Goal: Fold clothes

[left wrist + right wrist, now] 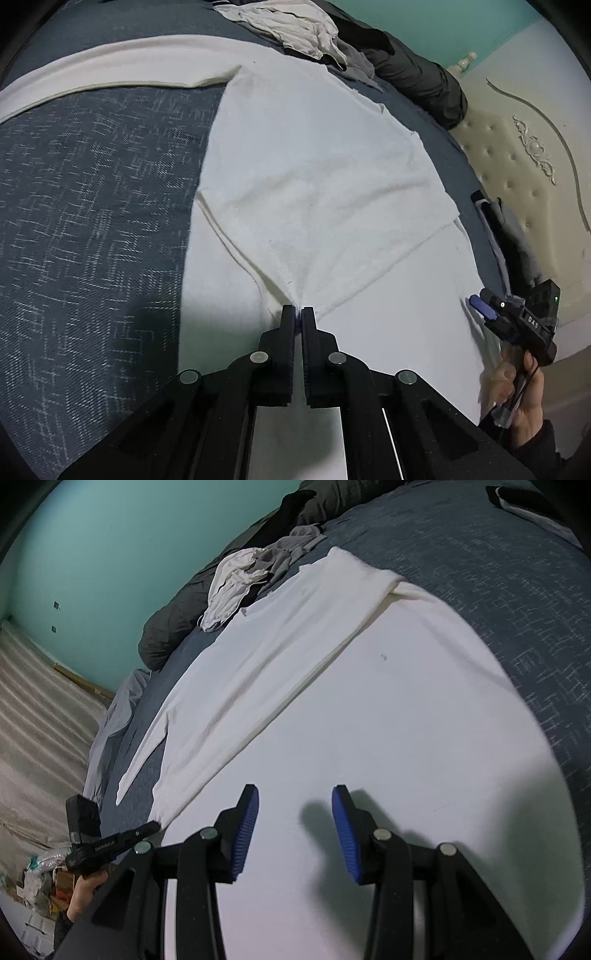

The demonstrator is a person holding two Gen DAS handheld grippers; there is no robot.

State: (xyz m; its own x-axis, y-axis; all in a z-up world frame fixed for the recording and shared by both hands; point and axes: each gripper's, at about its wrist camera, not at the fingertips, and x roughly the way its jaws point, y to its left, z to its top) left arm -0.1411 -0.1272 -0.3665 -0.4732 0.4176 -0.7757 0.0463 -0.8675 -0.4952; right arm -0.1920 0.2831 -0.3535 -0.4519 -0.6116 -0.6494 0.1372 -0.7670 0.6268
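Garment: white long-sleeved top (314, 177), soft, light and limp, spread flat across the blue bedspread (92, 206). Left gripper (297, 314) pinches a folded fabric edge; right gripper (295, 805) hovers spread above it. Grasp hems or corners; expect sagging.

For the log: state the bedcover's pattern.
Dark blue bedcover with white crosshatch flecks; clearest in the left wrist view.

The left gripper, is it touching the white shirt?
Touching. In the left wrist view the left gripper is shut on a pinched-up fold of the white shirt, with cloth gathered between its tips.
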